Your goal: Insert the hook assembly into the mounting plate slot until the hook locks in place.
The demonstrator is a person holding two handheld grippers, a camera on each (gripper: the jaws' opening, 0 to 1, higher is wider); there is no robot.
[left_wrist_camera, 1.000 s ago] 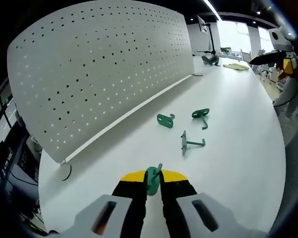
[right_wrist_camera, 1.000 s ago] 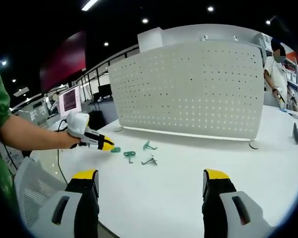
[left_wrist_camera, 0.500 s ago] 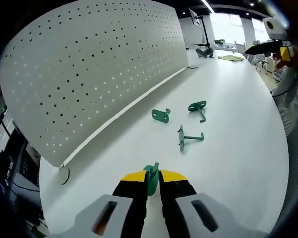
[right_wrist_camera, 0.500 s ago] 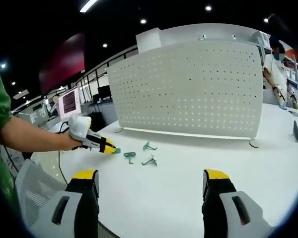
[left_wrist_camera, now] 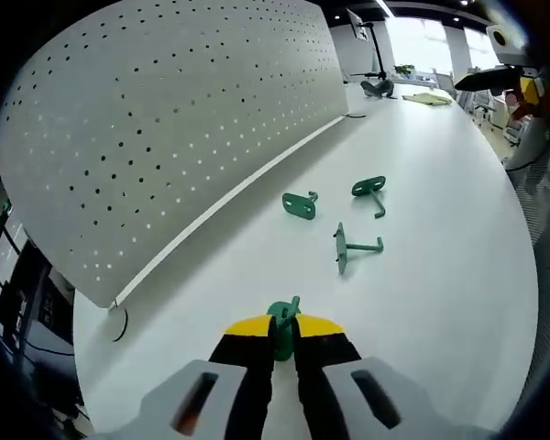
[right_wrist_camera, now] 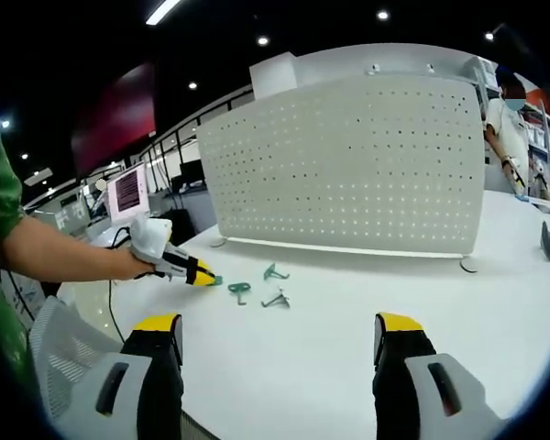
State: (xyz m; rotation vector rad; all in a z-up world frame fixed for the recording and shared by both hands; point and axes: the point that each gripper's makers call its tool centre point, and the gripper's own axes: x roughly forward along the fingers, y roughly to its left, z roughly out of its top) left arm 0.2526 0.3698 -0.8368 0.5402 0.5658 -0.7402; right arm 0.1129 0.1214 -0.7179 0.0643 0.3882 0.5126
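Where the left gripper view looks along its own jaws, the left claw (left_wrist_camera: 282, 328) is clenched on a green hook (left_wrist_camera: 282, 323), low over the white worktop (left_wrist_camera: 440, 275). Three more hooks lie ahead: one (left_wrist_camera: 299, 205) nearest the pegboard (left_wrist_camera: 165, 119), one (left_wrist_camera: 369, 190) to its right, one (left_wrist_camera: 353, 247) closer. In the right gripper view, the right claw (right_wrist_camera: 280, 344) is released, its jaws wide apart above the worktop (right_wrist_camera: 348, 312). Far left, a hand (right_wrist_camera: 133, 264) holds the left claw (right_wrist_camera: 204, 275) beside the loose hooks (right_wrist_camera: 257, 284), before the upright pegboard (right_wrist_camera: 348, 165).
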